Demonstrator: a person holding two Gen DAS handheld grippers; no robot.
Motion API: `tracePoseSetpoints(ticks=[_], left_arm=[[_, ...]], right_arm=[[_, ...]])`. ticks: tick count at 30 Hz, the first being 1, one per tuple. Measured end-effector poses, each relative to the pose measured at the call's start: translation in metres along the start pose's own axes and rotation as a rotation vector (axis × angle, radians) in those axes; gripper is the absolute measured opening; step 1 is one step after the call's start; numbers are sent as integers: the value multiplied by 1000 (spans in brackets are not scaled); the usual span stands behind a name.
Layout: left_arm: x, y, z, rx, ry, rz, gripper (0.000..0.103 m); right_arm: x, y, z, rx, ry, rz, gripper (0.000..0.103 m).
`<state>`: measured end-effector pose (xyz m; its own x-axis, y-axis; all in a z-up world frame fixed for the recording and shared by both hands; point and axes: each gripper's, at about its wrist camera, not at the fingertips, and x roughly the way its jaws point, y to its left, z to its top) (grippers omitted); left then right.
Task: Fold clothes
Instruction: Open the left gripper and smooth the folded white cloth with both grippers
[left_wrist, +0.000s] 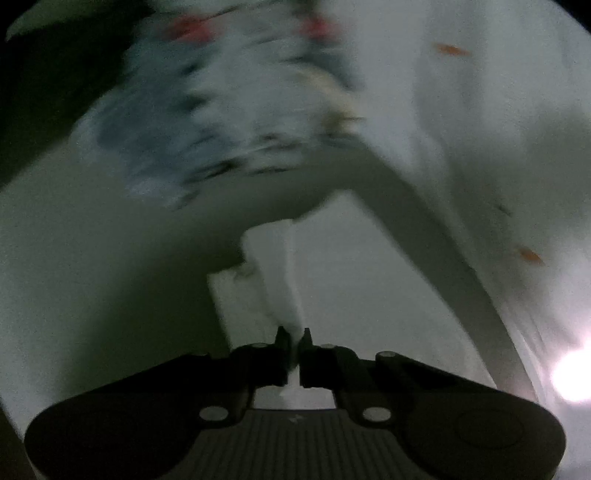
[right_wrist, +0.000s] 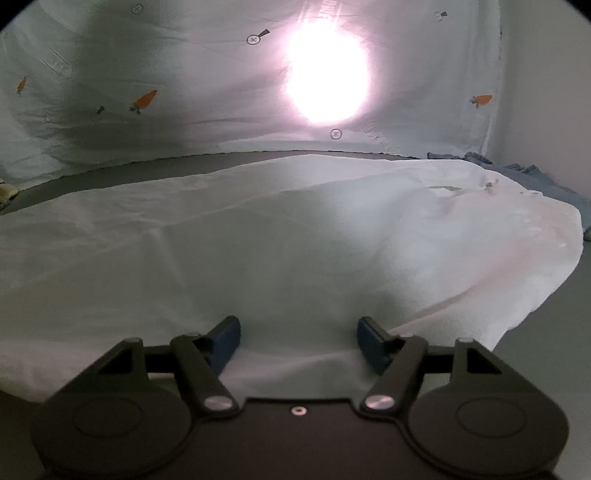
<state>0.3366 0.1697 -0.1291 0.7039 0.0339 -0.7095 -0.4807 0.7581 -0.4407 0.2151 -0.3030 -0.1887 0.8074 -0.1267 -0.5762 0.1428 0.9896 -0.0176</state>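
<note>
In the left wrist view my left gripper (left_wrist: 294, 332) is shut on a narrow fold of a white garment (left_wrist: 271, 266), and the cloth rises away from the fingertips. Farther up, the garment carries a blurred print (left_wrist: 207, 122) in blue, black and red. In the right wrist view the white garment (right_wrist: 280, 229) lies spread over a dark grey surface (right_wrist: 546, 332). My right gripper (right_wrist: 299, 328) stands open just above the garment's near edge. Its blue pads (right_wrist: 225, 339) are wide apart and are not pressing on the cloth.
A pale hanging sheet (right_wrist: 184, 66) printed with small carrots closes off the back, with a bright light glare (right_wrist: 327, 77) on it. A blue denim cloth (right_wrist: 535, 177) lies at the far right behind the garment. The same sheet (left_wrist: 498, 129) fills the right of the left wrist view.
</note>
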Motion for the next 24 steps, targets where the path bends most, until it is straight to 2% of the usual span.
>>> tracePoseSetpoints(ticks=[3, 5, 7, 10, 12, 15, 19, 21, 24], left_arm=[[0, -55, -11, 191, 15, -89, 4], [10, -83, -28, 288, 81, -137, 4], [29, -101, -51, 354, 192, -170, 6], [68, -105, -80, 397, 395, -132, 11], [71, -102, -82, 385, 413, -147, 13], [68, -93, -63, 292, 465, -221, 39], [53, -78, -35, 203, 401, -266, 60], [50, -67, -20, 144, 367, -256, 64], [53, -46, -4, 53, 336, -200, 66]], right_arm=[[0, -1, 0, -3, 4, 19, 80], [0, -1, 0, -5, 6, 26, 80], [1, -1, 0, -5, 7, 33, 81], [1, -2, 0, -4, 8, 37, 82], [1, -1, 1, -6, 10, 37, 82], [3, -1, 6, -18, 37, 39, 82], [11, -3, 30, -12, 182, 65, 84], [18, -9, 47, 49, 282, 151, 93], [22, -24, 68, 283, 338, 345, 90]])
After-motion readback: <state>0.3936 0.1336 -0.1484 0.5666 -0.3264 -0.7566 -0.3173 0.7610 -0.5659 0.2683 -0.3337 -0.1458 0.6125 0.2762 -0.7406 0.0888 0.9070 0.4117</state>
